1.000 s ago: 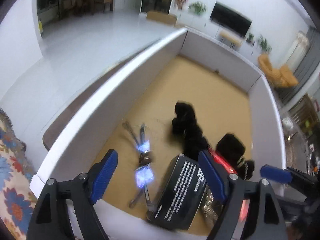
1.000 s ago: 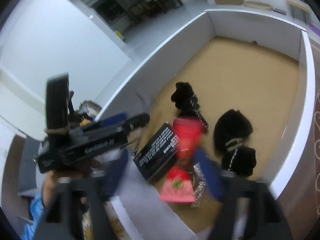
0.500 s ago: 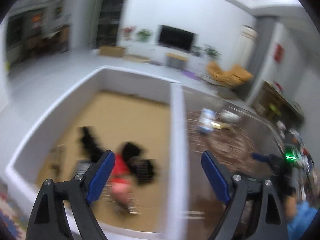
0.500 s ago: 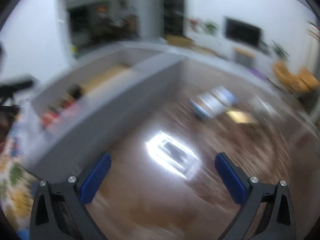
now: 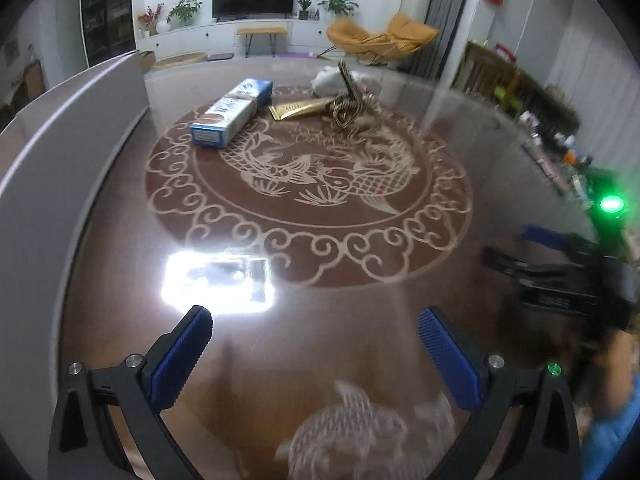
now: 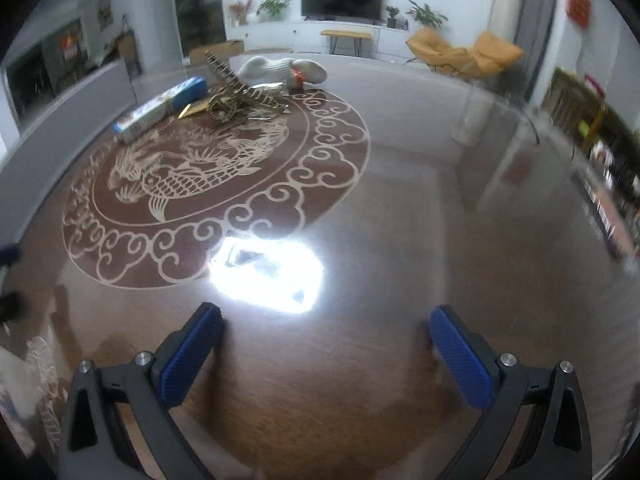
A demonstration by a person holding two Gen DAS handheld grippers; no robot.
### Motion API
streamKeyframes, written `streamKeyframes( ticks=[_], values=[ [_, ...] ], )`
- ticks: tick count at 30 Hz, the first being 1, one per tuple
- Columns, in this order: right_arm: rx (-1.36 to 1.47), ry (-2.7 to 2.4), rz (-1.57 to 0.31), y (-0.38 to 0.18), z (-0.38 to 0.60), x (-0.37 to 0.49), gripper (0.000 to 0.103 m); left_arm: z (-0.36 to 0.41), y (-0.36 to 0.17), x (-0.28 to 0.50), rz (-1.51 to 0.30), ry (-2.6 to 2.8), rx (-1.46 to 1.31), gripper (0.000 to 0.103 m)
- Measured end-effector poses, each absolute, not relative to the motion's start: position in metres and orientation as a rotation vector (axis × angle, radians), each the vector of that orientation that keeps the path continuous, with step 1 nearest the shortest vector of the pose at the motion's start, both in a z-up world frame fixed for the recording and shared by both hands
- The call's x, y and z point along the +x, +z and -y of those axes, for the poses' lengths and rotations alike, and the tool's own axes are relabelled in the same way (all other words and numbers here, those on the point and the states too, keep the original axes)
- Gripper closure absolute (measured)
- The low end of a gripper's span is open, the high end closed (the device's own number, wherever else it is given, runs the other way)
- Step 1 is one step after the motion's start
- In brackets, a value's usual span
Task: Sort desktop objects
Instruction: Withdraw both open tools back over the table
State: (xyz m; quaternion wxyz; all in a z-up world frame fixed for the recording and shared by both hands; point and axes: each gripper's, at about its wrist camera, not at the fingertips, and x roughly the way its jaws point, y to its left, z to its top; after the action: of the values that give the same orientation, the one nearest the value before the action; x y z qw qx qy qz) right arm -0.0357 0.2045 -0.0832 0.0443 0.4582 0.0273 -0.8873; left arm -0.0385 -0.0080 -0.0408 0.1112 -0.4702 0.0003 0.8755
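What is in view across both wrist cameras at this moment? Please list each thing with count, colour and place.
table: one, glossy brown with a round cream fish pattern, fills both views
box: one, long, blue and white, far left on the pattern
tube: one, gold, lying flat beside the box
gold chain strap: one, gold-brown, coiled, beyond the pattern's centre
white bundle: one, white with a red spot, far edge behind the strap
partition wall: one, grey-white, along the left side
left gripper: blue pads, jaws opening, nothing between them
right gripper: blue pads, open, empty
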Motion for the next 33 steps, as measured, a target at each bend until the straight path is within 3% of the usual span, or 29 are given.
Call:
streamKeyframes(
  ticks=[8, 33],
  values=[
    [1.411, -2.729, -0.077, -0.082, -0.206, -0.040, 0.000, -0.008, -0.066, -0.056, -0.122, 2.654, -1.381, 0.000],
    [1.408, -2.731, -0.077, -0.084, -0.204, -0.038, 0.000, -0.010, -0.069, -0.056, -0.113, 2.666, -1.371, 0.000]
  ],
)
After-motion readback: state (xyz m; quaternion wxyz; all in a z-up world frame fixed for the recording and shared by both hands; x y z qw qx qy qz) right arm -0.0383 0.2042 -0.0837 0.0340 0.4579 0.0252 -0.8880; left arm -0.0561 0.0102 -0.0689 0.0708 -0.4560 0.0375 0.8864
